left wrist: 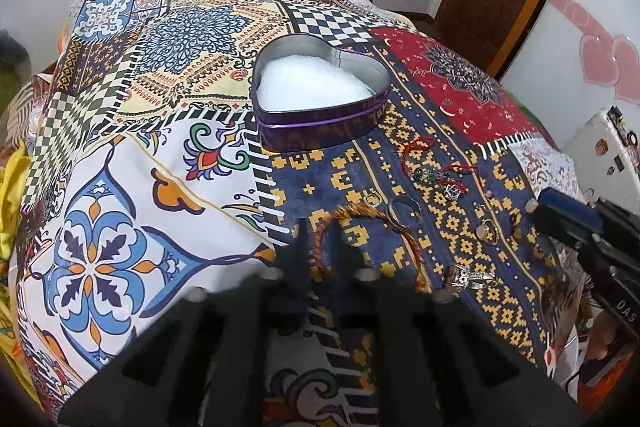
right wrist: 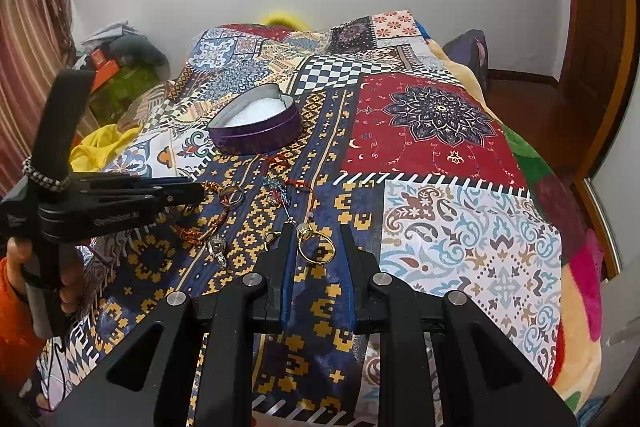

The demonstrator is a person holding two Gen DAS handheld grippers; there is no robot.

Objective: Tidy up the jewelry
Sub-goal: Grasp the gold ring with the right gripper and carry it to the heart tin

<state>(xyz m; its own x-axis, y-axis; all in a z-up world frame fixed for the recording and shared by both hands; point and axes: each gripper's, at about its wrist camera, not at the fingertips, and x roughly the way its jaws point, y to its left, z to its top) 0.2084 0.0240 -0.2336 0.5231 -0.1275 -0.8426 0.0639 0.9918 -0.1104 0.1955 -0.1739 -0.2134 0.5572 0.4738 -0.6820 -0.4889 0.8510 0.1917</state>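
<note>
A purple heart-shaped tin (left wrist: pixel 320 125) with white padding stands open on the patchwork bedspread; it also shows in the right wrist view (right wrist: pixel 256 135). Jewelry lies in front of it: a braided orange bracelet (left wrist: pixel 352 215), a red cord bracelet (left wrist: pixel 420 147), rings (left wrist: pixel 400 211) and a silver charm (left wrist: pixel 468 277). My left gripper (left wrist: pixel 322 227) is open, its fingers astride the orange bracelet's left side. My right gripper (right wrist: pixel 316 231) is open around a gold ring (right wrist: pixel 316 247) lying on the cloth. The left gripper (right wrist: pixel 200 193) shows from the side by the bracelet (right wrist: pixel 208 223).
The bedspread (right wrist: pixel 440 131) covers the bed. A yellow cloth (right wrist: pixel 100 147) lies at its left edge. A wooden door (right wrist: pixel 596 27) is at the right, a striped curtain (right wrist: pixel 28 47) at the left. A white device (left wrist: pixel 608 147) sits at the bed's right edge.
</note>
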